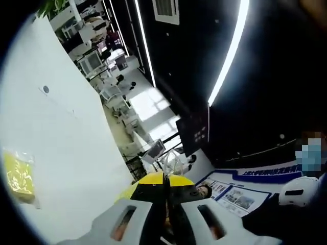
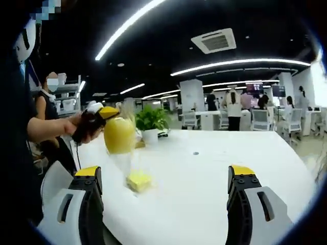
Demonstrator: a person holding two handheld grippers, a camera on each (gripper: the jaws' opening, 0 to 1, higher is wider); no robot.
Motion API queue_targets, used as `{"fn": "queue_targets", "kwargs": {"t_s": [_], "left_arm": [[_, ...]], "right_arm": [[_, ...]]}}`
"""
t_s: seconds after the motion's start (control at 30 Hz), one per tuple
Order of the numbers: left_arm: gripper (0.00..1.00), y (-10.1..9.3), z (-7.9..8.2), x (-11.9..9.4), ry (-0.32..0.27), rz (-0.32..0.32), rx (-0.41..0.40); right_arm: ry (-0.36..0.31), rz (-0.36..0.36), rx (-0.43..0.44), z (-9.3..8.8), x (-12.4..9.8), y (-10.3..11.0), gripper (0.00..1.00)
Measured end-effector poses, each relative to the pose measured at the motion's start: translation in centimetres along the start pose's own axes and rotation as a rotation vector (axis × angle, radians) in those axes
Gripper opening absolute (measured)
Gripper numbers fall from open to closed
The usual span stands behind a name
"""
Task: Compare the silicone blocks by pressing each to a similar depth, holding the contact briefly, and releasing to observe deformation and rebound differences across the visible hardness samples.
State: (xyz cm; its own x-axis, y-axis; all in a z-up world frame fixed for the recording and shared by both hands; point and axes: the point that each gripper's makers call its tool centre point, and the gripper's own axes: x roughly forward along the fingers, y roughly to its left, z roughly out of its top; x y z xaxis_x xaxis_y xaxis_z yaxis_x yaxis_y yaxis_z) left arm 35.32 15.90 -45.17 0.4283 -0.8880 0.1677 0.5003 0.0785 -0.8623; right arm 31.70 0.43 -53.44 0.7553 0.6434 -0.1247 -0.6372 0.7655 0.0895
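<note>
Silicone blocks are what this is about, and one yellow block [image 2: 119, 135] is up in the air on the left side of the right gripper view, held at the tip of the left gripper [image 2: 104, 116], which a hand [image 2: 82, 127] grips above the white table [image 2: 204, 173]. A see-through bag hangs down under that block. Just below it, a small yellow block [image 2: 139, 180] lies on the table, near the left edge. Farther back stands a green plant [image 2: 151, 120] in a white pot. To the right, people stand by desks and chairs far across the room. The right gripper [image 2: 168, 199] has its jaws wide apart, one on each side of the view, with nothing between them. In the left gripper view the camera is tipped, so the table [image 1: 66, 153] rises up the left side, and a clear bag with something yellow [image 1: 19, 176] lies on it near the left edge. At the bottom, the left gripper [image 1: 164, 209] has its jaws pressed close together, with the yellow block [image 1: 156, 179] peeking out just past their tips. Long ceiling lights run across the dark ceiling.
</note>
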Motion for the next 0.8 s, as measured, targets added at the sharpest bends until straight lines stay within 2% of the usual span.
{"fn": "queue_targets", "kwargs": {"t_s": [0.13, 0.2, 0.27, 0.33, 0.57, 0.67, 0.73, 0.8], "left_arm": [[0.00, 0.6, -0.5, 0.7, 0.011, 0.006, -0.011], [0.00, 0.8, -0.8, 1.0, 0.019, 0.008, -0.012], [0.00, 1.1, -1.1, 1.4, 0.023, 0.011, -0.019], [0.00, 1.5, -1.4, 1.9, 0.024, 0.010, -0.036], [0.00, 2.9, -2.7, 3.0, 0.037, 0.009, -0.070], [0.00, 4.0, -3.4, 3.5, 0.024, 0.014, -0.122], [0.00, 5.0, -4.3, 4.0, 0.014, 0.017, -0.184], [0.00, 6.1, -5.1, 4.5, 0.005, 0.027, -0.223]], "right_arm": [[0.017, -0.055, 0.063, -2.5, -2.9, -1.2, 0.96], [0.032, -0.074, 0.056, -3.3, -3.9, -1.4, 0.96], [0.072, -0.098, 0.077, -4.7, -5.2, -1.5, 0.94], [0.084, -0.115, 0.103, -5.4, -6.2, -1.5, 0.93], [0.068, -0.156, 0.162, -6.0, -8.7, -1.8, 0.95], [0.079, -0.171, 0.155, -6.1, -9.3, -2.0, 0.96], [0.104, -0.174, 0.145, -6.3, -9.4, -2.0, 0.96], [0.096, -0.179, 0.148, -5.9, -9.6, -2.1, 0.96]]}}
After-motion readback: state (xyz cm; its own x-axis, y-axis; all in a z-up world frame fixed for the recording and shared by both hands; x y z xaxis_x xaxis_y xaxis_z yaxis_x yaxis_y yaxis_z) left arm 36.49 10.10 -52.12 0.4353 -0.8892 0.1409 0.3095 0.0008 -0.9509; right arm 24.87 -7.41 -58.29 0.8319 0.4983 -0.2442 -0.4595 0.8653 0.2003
